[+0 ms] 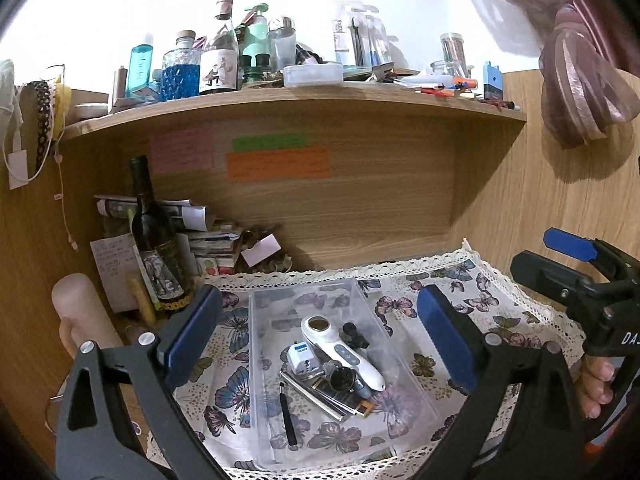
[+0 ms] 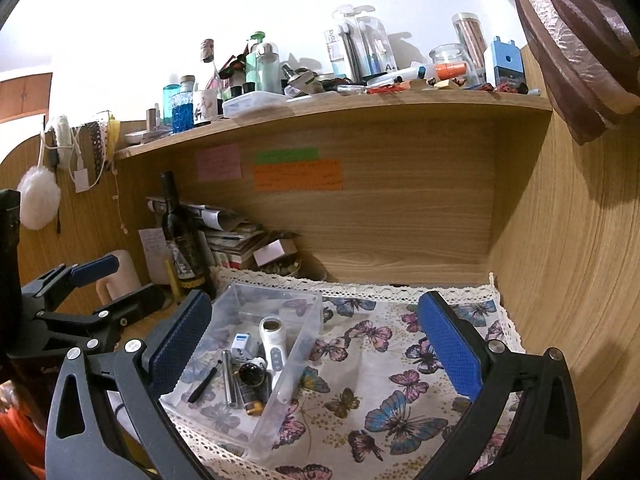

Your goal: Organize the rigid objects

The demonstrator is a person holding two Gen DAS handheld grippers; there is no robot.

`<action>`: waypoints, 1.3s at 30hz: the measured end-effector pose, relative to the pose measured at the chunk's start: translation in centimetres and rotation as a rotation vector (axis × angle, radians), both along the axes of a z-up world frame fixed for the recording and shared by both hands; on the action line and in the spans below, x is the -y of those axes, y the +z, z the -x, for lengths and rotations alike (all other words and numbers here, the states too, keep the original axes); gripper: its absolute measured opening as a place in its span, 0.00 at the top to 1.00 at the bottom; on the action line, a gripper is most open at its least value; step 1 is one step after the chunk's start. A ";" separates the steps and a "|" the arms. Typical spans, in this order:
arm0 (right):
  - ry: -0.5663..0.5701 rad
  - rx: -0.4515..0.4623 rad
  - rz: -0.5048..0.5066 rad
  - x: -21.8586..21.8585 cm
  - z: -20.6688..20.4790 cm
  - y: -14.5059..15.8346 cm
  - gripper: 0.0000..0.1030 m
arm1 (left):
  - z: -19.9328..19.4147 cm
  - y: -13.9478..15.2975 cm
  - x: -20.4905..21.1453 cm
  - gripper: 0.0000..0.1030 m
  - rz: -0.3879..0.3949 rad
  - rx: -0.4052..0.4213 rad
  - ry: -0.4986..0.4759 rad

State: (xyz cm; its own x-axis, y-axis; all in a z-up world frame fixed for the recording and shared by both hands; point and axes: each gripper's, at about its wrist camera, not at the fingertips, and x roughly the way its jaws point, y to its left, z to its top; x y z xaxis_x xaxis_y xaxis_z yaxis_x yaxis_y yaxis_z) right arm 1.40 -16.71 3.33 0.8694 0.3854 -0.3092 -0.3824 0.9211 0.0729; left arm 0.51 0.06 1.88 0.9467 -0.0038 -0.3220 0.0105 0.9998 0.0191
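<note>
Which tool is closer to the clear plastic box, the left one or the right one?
Left. The left tool hovers open directly over the clear plastic box, its fingers on either side of it. The right tool hangs open more over the butterfly cloth, with the box toward its left finger.

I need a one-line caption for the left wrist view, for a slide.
Open left gripper hovers above a clear plastic bin of small gadgets on a butterfly-print cloth.

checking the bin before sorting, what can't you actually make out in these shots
- Writing on the orange note, both views: too small and blurred.
- Flat dark items under the white handheld device in the clear bin: overlapped, identity unclear.
- Bin's near edge, left wrist view: cut off by the frame bottom.
- Paper stack behind the wine bottle: partly hidden.
</note>
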 end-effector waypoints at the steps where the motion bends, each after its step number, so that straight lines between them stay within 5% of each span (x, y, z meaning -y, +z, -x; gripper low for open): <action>1: -0.001 0.001 0.001 0.0 0.0 0.0 0.00 | 0.0 0.0 0.0 0.03 0.001 0.001 0.001; 39: 0.008 0.022 0.027 -0.5 0.2 0.1 0.00 | -0.2 0.2 0.1 0.02 -0.008 0.007 -0.006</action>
